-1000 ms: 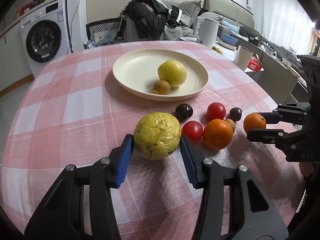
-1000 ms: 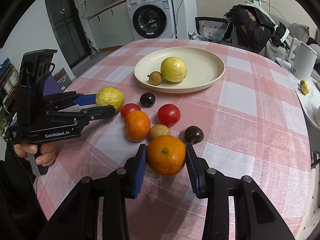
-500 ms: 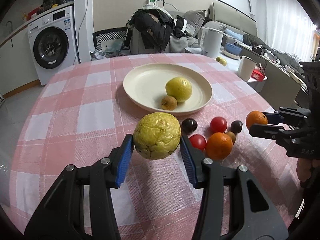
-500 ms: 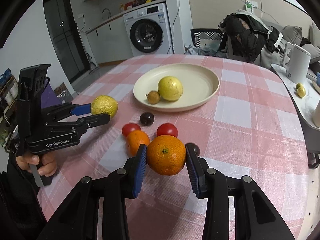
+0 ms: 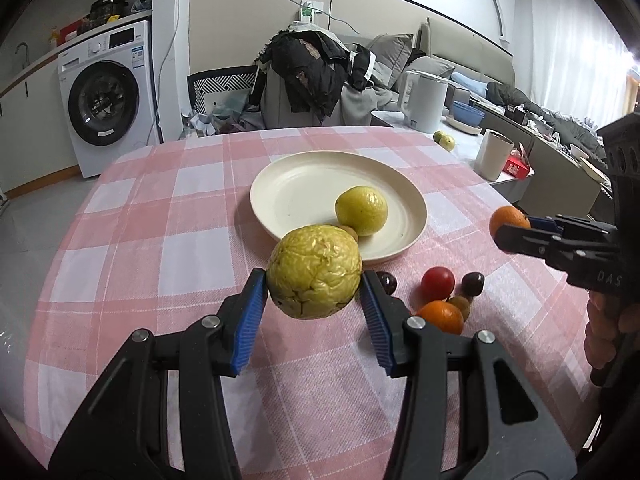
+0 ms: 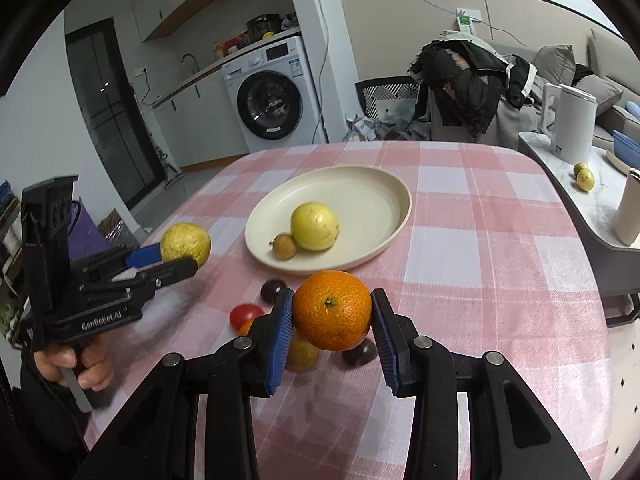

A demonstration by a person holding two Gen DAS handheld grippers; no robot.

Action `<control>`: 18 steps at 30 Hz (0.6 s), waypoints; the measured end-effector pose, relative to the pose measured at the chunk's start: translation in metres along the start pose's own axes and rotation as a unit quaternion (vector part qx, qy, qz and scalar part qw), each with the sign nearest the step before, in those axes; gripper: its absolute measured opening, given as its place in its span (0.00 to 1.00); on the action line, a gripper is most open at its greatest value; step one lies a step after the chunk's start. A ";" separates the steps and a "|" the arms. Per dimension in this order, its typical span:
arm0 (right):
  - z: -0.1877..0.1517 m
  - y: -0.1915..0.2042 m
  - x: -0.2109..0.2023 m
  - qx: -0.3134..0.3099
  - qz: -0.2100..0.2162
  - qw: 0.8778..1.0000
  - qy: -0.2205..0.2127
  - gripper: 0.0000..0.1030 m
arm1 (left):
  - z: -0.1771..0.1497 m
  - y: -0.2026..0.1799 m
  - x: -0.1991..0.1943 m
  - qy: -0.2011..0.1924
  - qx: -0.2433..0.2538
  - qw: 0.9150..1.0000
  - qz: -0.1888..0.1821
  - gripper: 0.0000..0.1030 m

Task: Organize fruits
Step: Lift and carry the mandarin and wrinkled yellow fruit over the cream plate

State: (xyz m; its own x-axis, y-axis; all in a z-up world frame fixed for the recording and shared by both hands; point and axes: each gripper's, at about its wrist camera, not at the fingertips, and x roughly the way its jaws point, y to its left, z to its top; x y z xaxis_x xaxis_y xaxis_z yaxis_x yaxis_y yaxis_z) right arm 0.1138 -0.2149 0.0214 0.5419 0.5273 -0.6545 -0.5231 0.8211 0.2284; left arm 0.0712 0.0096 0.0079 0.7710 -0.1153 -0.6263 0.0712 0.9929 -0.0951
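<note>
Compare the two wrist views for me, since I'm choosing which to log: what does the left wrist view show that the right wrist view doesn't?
Only the left wrist view shows the second orange clearly, lying on the cloth, and a cup on the side counter.

Only the right wrist view shows the left gripper's whole body and the hand holding it.

Both show the plate, the smooth yellow fruit on it, the wrinkled yellow fruit and the held orange.

Wrinkled matt yellow fruit (image 5: 314,271); dimpled glossy orange (image 6: 332,310); smooth cream plate (image 5: 304,184); woven checked tablecloth (image 5: 160,216)
</note>
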 end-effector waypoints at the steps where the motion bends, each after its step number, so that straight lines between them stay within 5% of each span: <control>1: 0.003 0.000 0.000 0.002 -0.002 1.000 -0.003 0.38 | 0.002 0.000 0.001 -0.001 0.000 1.000 0.000 0.43; 18: 0.032 -0.009 0.015 0.018 -0.010 1.000 -0.019 0.38 | 0.031 0.000 0.017 -0.014 -0.006 1.000 -0.005 0.43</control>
State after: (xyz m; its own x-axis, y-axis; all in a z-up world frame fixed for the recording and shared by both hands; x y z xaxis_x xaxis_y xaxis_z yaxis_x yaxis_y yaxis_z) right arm 0.1476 -0.2076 0.0328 0.5767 0.5185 -0.6313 -0.4891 0.8381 0.2416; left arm 0.1037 0.0085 0.0215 0.7872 -0.1243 -0.6041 0.0715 0.9913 -0.1108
